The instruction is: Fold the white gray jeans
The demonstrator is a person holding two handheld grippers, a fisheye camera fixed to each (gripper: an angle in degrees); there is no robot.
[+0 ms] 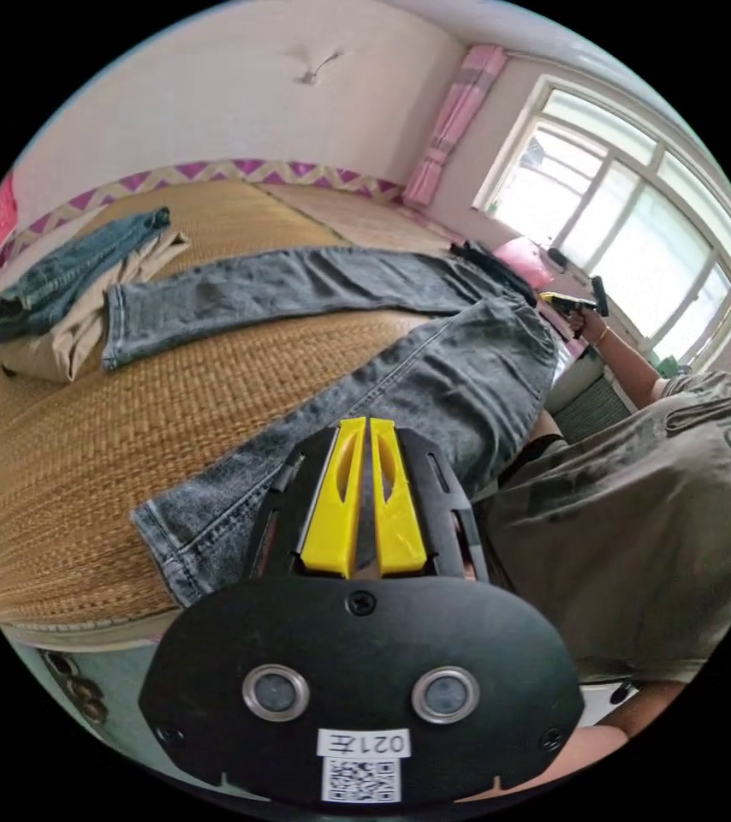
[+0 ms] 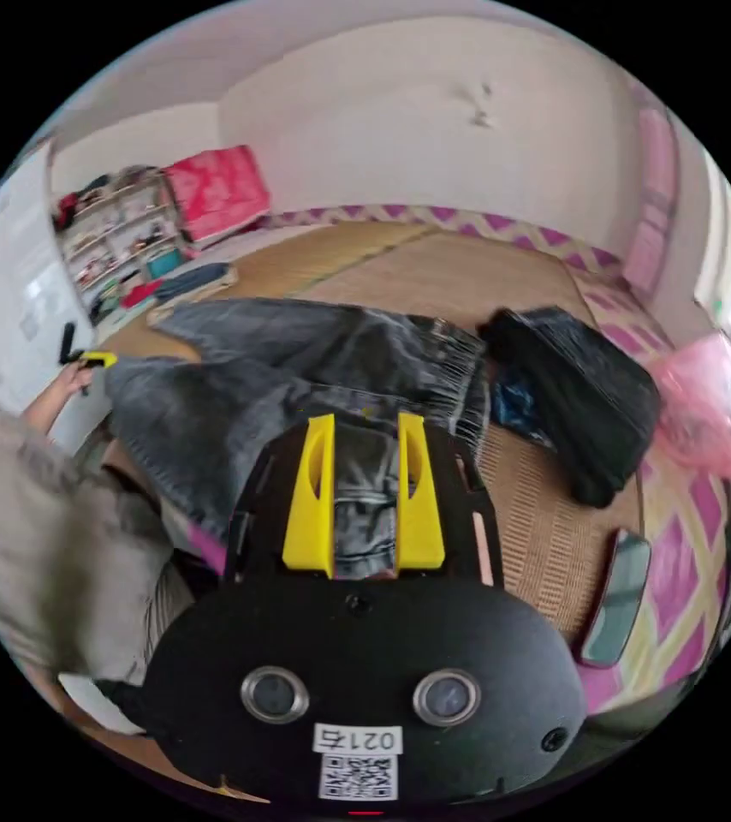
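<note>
Bright window [image 1: 631,214], woven mat [image 1: 49,462]

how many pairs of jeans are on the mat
2 that I can tell. Gray jeans spread across the middle of the mat; folded blue jeans on a tan garment at its far corner. Others may be hidden.

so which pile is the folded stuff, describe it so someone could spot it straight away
Start at the woven straw mat and follow the spread-out grey denim jeans along their far leg to its hem. Just beyond that hem lies the stack: folded blue denim jeans on top of a folded beige garment. It is the neat two-layer pile; the grey jeans lie open with legs apart.
</note>
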